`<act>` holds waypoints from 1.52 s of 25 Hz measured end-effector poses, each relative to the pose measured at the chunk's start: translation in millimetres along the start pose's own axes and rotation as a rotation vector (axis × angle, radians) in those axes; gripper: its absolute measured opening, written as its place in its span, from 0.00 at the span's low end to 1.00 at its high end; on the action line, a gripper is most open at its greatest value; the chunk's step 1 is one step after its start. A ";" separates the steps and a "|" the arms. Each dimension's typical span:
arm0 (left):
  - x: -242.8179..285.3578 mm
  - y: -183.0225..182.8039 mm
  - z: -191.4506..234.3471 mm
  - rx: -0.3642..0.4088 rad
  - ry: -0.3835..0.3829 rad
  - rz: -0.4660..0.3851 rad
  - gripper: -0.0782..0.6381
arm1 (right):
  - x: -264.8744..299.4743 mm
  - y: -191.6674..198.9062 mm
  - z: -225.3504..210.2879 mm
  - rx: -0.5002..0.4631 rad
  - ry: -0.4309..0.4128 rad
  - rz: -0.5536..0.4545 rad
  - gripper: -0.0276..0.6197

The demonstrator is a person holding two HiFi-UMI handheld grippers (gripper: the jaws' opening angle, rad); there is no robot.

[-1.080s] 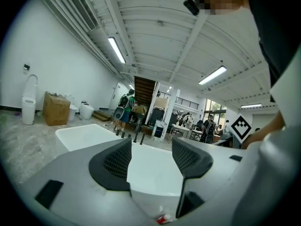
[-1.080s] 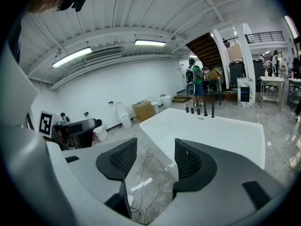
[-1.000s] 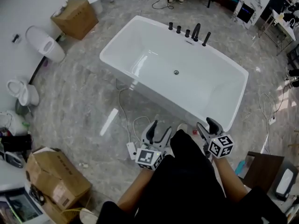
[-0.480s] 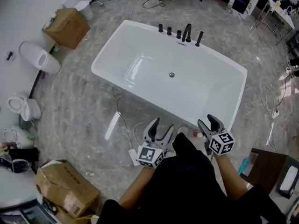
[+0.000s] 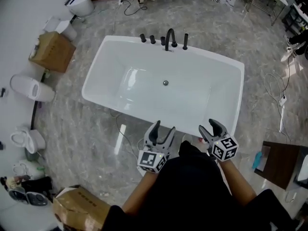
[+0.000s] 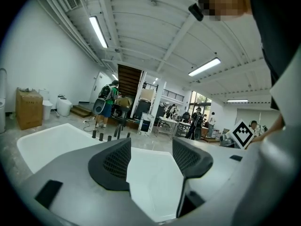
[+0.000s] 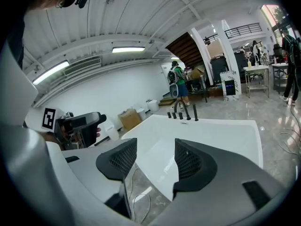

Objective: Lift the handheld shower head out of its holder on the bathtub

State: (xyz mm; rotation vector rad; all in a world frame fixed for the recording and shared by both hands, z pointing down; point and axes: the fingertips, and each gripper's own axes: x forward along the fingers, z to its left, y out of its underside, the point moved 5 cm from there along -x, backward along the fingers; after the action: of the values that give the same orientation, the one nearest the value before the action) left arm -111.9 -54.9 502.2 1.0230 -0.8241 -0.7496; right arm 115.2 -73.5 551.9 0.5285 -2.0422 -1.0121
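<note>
Tub (image 5: 92,83) has swung squarer to the person. Both grippers, left (image 5: 162,129) and right (image 5: 208,127), hover just outside its near rim, jaws apart, empty. Shower head (image 5: 186,41) stands on its far rim beside the spout (image 5: 169,36). It is probably best clasped mid-stem and lifted straight up.

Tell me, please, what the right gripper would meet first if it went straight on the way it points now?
Most likely the near wall of the white bathtub: it fills the gap ahead of the open, empty right gripper. Depth is hard to judge.
</note>
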 end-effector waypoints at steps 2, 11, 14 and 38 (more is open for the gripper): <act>15.0 -3.4 -1.3 0.004 0.013 0.010 0.46 | 0.8 -2.3 -11.2 0.012 0.012 -0.001 0.38; 68.7 -13.8 7.8 0.020 0.025 0.019 0.46 | 32.8 -36.8 -63.3 -0.008 0.025 -0.014 0.38; 76.7 -19.0 12.2 0.029 0.024 0.016 0.46 | 46.2 -51.4 -75.1 -0.026 0.037 -0.023 0.38; 132.5 -47.5 114.1 -0.051 0.147 0.002 0.46 | 199.2 -144.8 -112.8 0.055 0.209 -0.061 0.38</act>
State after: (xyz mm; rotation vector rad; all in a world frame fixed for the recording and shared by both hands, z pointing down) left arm -152.2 -230.5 521.4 1.0189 -0.6758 -0.6818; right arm 86.7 -342.3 570.3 0.6991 -1.8822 -0.8985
